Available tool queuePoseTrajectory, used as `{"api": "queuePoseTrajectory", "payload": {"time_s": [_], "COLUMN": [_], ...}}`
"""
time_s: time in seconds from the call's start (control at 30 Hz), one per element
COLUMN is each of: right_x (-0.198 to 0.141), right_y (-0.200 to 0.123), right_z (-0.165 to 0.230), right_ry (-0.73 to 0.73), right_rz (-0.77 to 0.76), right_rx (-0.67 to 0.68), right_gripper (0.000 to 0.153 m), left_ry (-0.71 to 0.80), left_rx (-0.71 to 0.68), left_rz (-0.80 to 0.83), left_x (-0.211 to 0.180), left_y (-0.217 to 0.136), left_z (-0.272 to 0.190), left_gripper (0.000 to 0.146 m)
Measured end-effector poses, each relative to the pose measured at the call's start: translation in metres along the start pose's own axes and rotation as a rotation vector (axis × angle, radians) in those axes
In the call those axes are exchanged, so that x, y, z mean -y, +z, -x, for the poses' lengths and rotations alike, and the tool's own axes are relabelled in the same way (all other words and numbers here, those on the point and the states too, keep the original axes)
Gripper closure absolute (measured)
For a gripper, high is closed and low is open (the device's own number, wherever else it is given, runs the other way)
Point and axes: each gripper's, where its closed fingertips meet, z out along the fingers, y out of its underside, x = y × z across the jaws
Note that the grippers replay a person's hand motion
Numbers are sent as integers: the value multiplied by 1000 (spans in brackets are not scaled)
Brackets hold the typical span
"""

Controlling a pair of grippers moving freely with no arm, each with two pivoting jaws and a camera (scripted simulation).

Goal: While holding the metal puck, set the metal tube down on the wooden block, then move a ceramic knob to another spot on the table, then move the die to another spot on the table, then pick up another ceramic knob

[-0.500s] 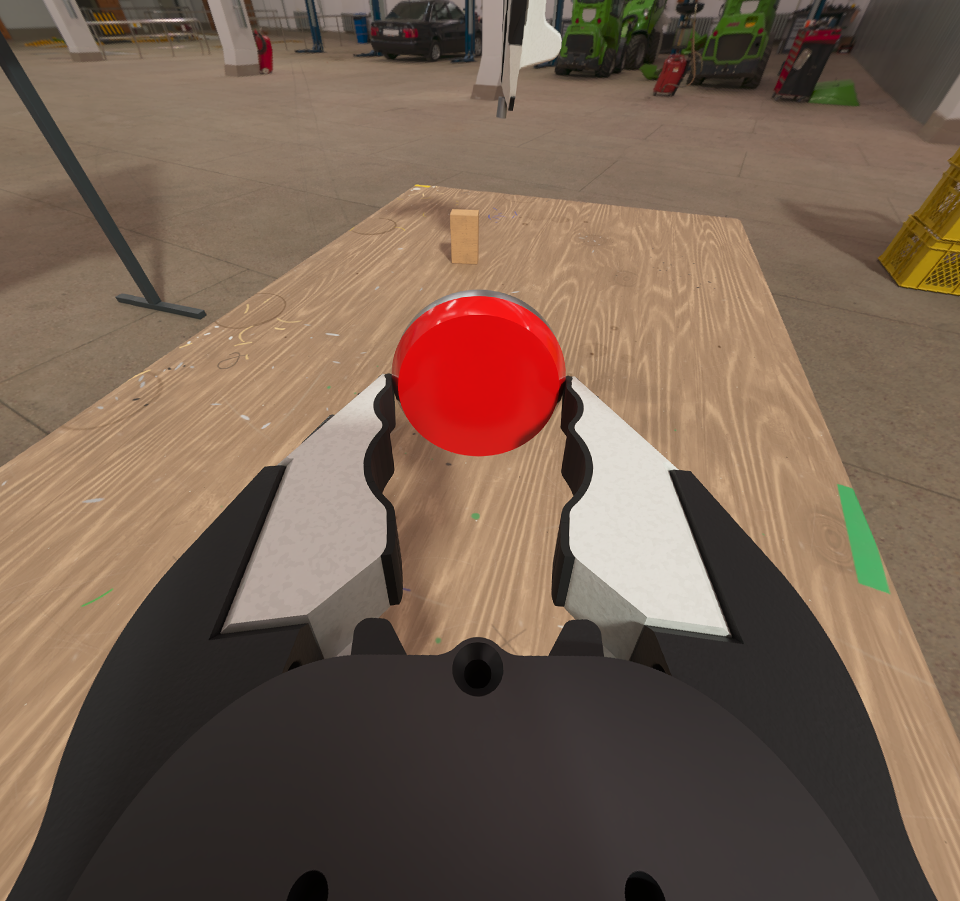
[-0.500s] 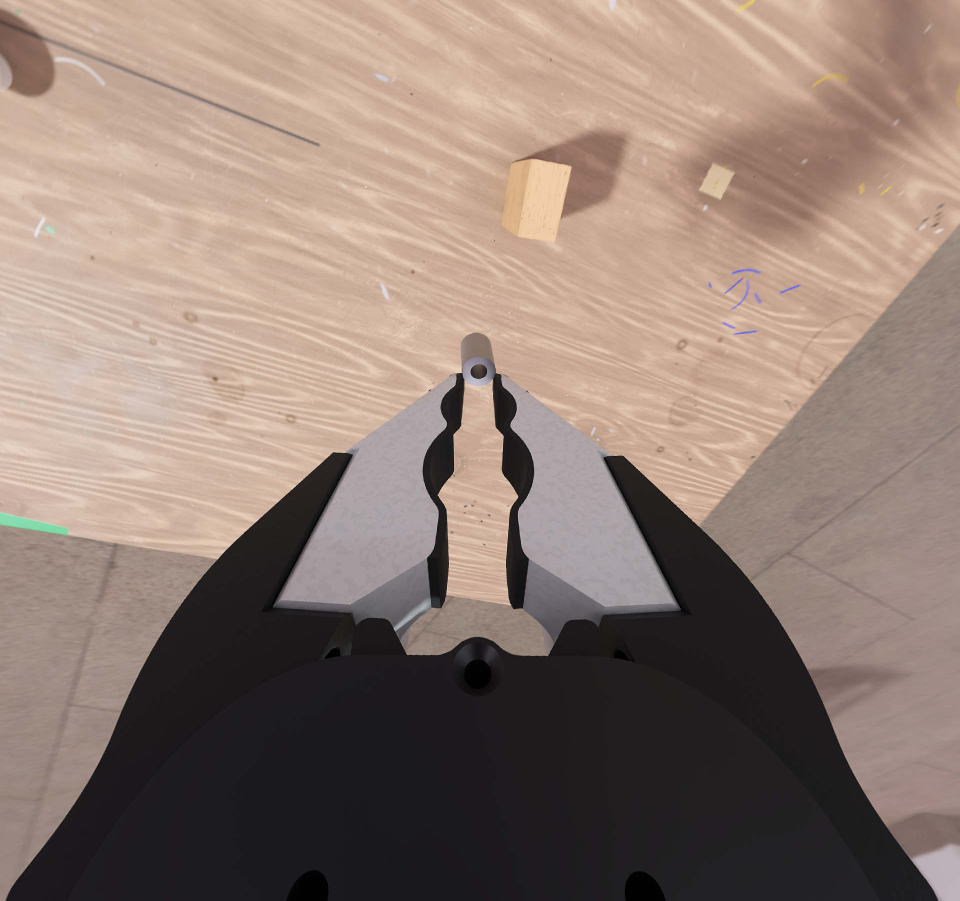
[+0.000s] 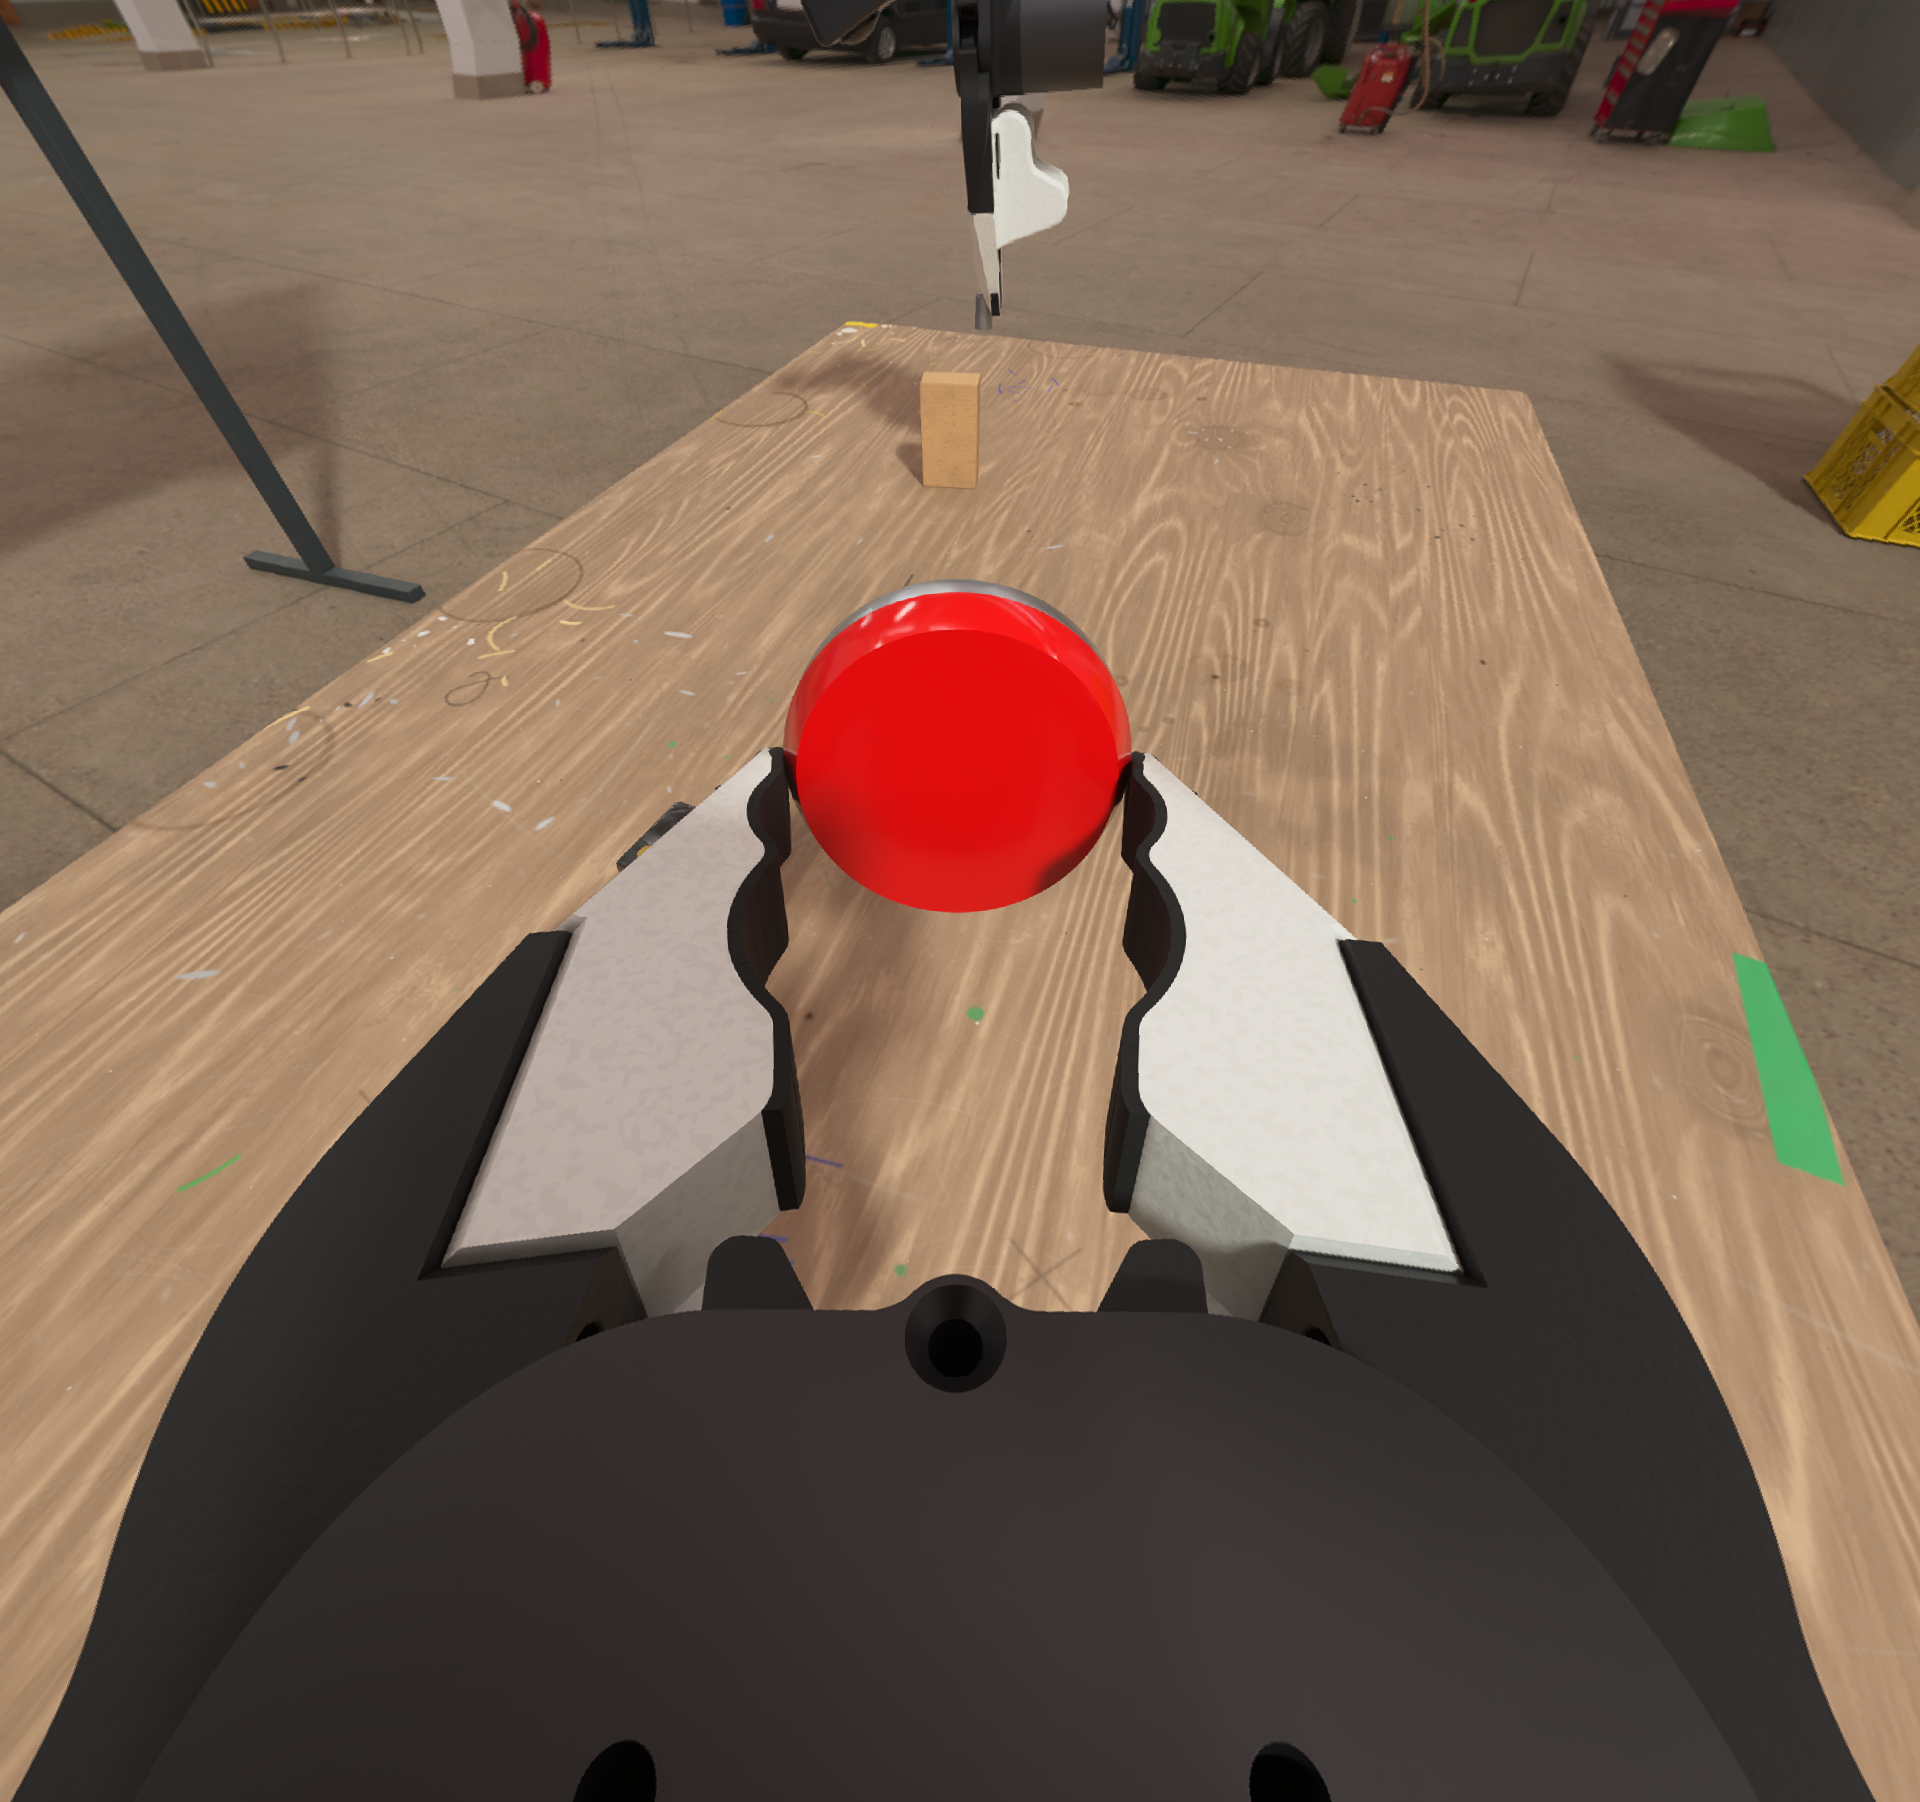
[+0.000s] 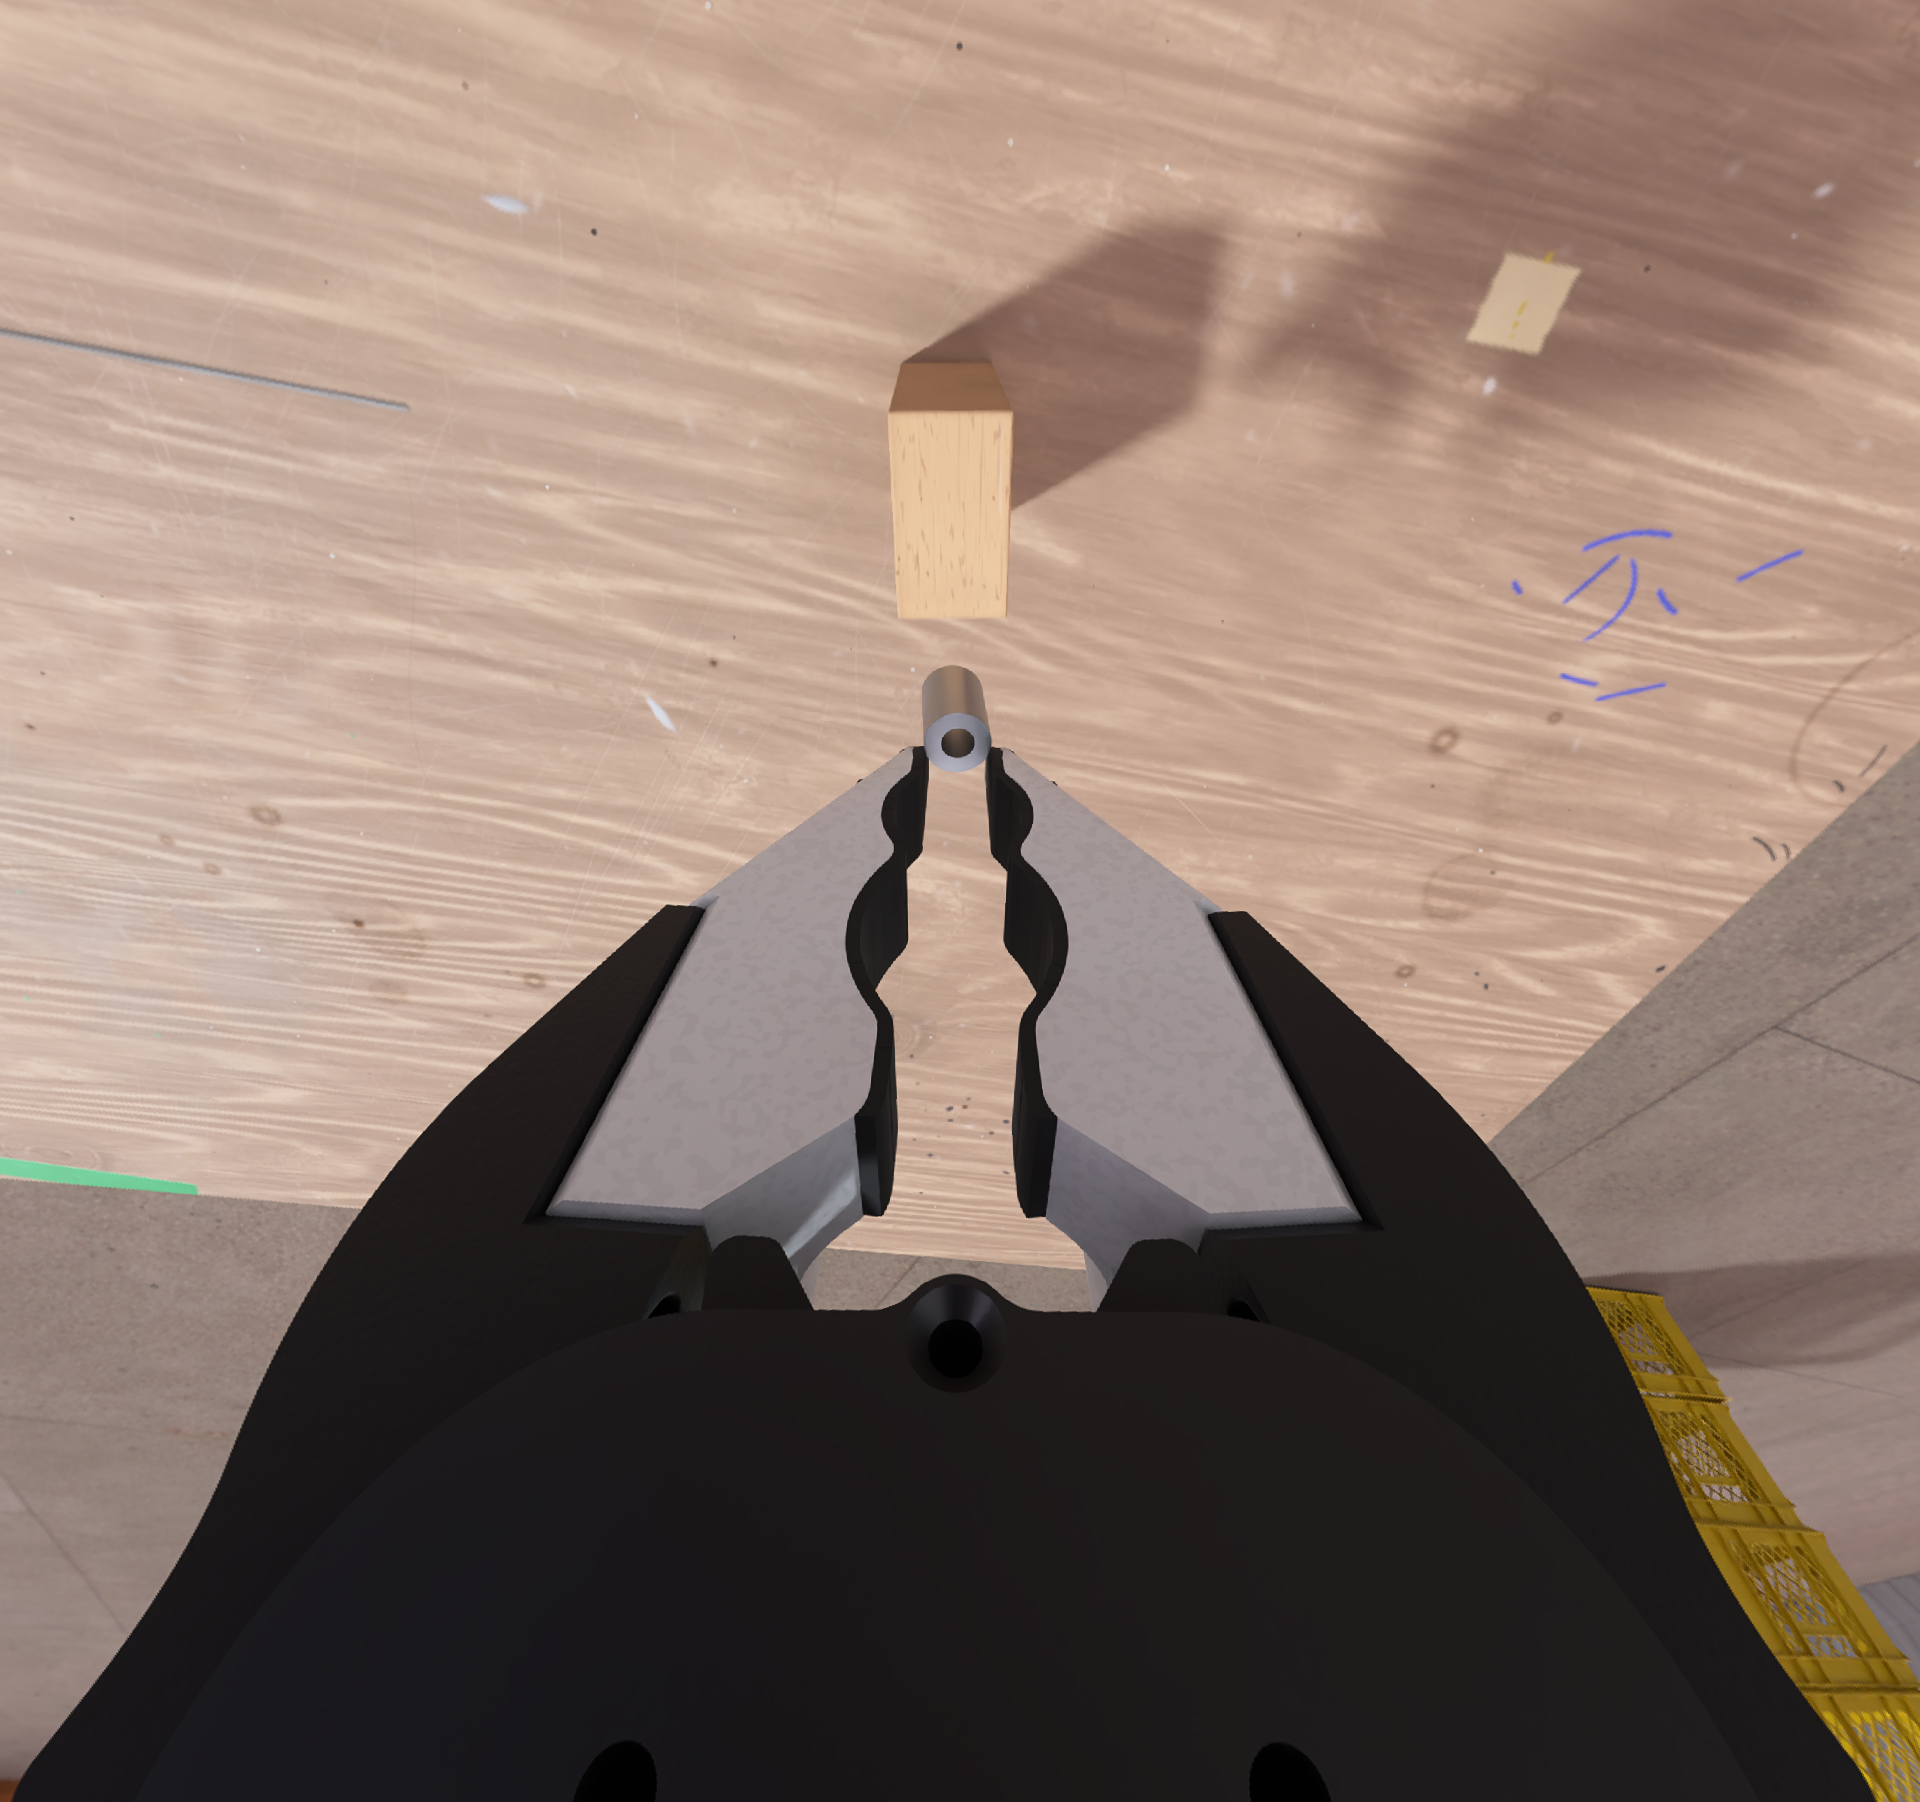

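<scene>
My left gripper (image 3: 956, 778) is shut on the metal puck (image 3: 956, 755), a red disc with a silver rim, and holds it above the table (image 3: 1351, 713). The wooden block (image 3: 950, 430) stands upright near the far end. My right gripper (image 4: 956, 765) is shut on the metal tube (image 4: 954, 724), gripped at the fingertips and pointing down. It hangs above the table, just short of the block (image 4: 951, 505) and apart from it. In the left wrist view the right gripper (image 3: 987, 298) hangs beyond the block. No knobs or die are clearly in view.
A small tan square (image 4: 1522, 301) lies on the table right of the block. A yellow crate (image 3: 1870, 474) stands on the floor to the right, also in the right wrist view (image 4: 1745, 1544). The table edge (image 4: 1558, 1025) runs close on the right. Green tape (image 3: 1782, 1077) marks the right edge.
My right gripper has come down with the tube and lined up with the block, which now looks larger and straight ahead. The left gripper still holds the puck in place.
</scene>
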Motion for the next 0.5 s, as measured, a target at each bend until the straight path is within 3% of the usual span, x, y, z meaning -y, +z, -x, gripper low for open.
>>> {"api": "queuePoseTrajectory", "payload": {"time_s": [0.5], "right_x": [25], "right_y": [31], "right_z": [1], "right_ry": [-14], "right_rz": [20], "right_rx": [-33], "right_gripper": [142], "left_ry": [-15], "left_rx": [8], "left_rz": [15], "left_x": [-6], "left_y": [4], "left_z": [7], "left_gripper": [81]}}
